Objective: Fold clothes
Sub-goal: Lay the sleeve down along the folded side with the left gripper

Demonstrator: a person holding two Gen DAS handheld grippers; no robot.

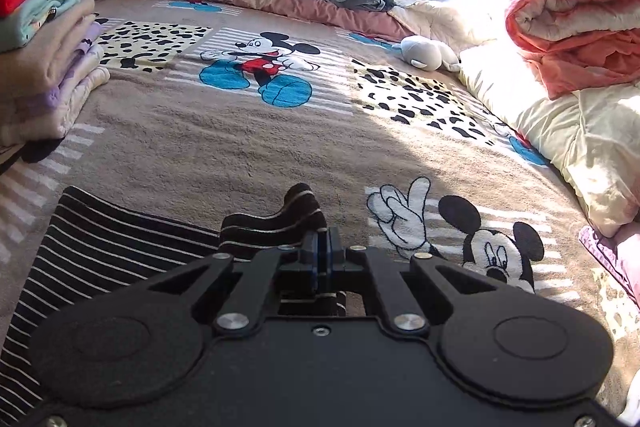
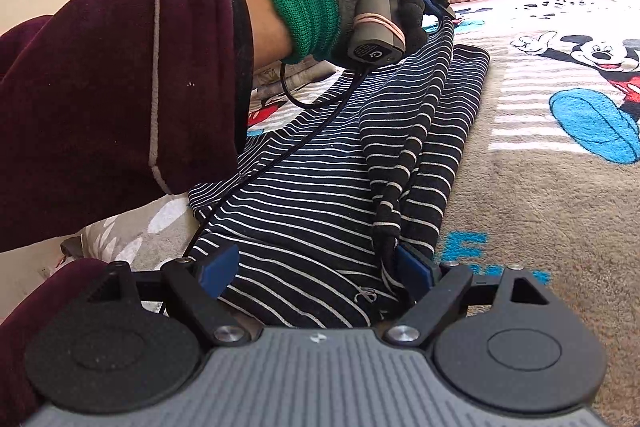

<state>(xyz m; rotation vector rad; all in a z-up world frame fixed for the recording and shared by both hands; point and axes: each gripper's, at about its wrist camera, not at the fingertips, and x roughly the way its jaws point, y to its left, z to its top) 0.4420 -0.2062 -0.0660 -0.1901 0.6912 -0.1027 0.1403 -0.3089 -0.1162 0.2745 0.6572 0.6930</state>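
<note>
Both claws work one striped garment (image 2: 320, 187) lying on the bed's cartoon blanket (image 1: 240, 147). My left claw (image 1: 322, 247) is pinched tight on a raised fold; my right claw (image 2: 316, 267) gapes wide over the near hem. Bare blanket stretches ahead; folded clothes (image 1: 48, 47) stack left.

The near part of the striped garment (image 1: 120, 259) is covered by the left tongs (image 1: 323, 247) body and cut off at the left wrist view's lower left edge. The stack of folded clothes (image 1: 44, 67) is cropped by the left edge. In the right wrist view, the garment's near hem is hidden behind the right tongs (image 2: 320, 271).
</note>
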